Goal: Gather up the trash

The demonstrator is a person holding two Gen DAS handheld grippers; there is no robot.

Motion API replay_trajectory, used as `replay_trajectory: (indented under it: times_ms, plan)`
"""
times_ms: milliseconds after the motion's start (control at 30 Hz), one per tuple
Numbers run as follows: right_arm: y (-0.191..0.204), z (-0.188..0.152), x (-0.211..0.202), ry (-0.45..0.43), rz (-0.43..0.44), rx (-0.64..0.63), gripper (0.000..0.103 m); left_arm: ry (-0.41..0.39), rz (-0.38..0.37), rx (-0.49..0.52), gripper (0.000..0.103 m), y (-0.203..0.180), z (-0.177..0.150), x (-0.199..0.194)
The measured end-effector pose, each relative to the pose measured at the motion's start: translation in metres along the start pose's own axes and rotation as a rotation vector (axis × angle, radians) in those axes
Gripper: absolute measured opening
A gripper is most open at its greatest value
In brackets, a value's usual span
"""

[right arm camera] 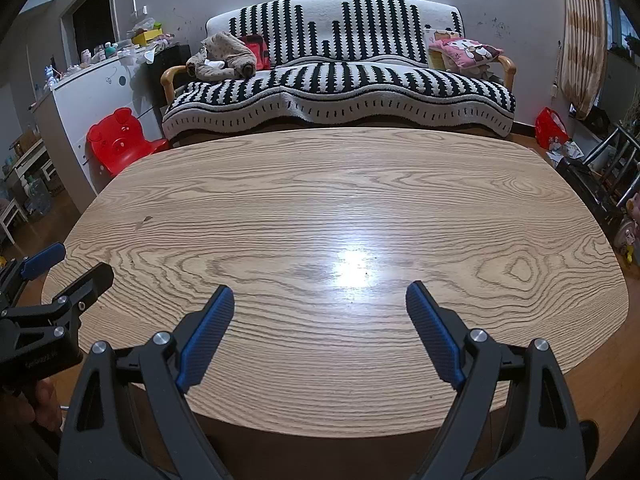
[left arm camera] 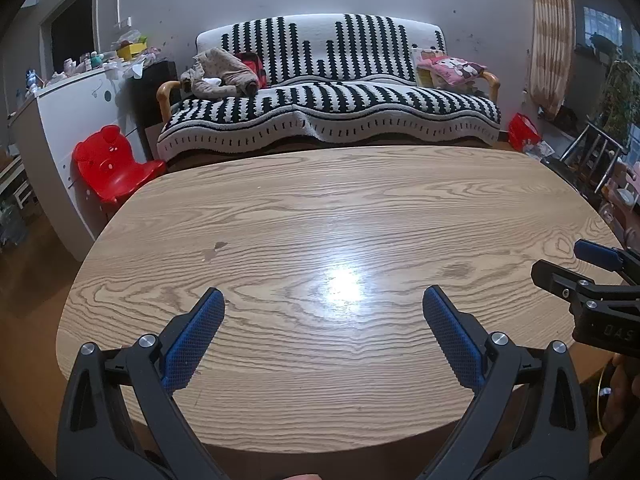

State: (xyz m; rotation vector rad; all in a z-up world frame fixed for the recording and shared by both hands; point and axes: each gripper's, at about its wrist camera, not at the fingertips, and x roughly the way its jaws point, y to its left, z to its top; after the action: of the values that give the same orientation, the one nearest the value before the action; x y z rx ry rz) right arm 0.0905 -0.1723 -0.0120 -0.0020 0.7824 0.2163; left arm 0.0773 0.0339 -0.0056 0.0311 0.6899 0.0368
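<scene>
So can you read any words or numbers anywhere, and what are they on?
"DAS": on the black body of the right gripper, cut off by the picture's edge.
Pale lettering on the left gripper body: too blurred to read.
Print on the pink cushion on the sofa: too small to read.

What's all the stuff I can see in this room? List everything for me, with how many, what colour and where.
table: one, light wood grain, oval, in front of both tools; small stain on its left part
sofa: one, black-and-white striped cover, behind the table against the wall
clothes pile: one, beige-brown, on the sofa's left end
pink cushion: one, on the sofa's right end
child's chair: one, red, bear-shaped back, on the floor left of the table
cabinet: one, white, at left, cluttered top
red bag: one, on the floor right of the sofa
curtain: one, orange-and-cream, upper right
left tool: one, black with blue pads, open
right tool: one, black with blue pads, open
</scene>
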Motion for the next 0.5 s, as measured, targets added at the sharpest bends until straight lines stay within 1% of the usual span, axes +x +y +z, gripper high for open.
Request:
replay_trajectory:
  times_ms: [500]
  plan:
    - [-0.0028, 0.0002, -0.0006, 0.0, -0.002, 0.0, 0.085, -0.013, 0.004, 0.016, 0.096, -0.0011, 0.0012, -0.0019]
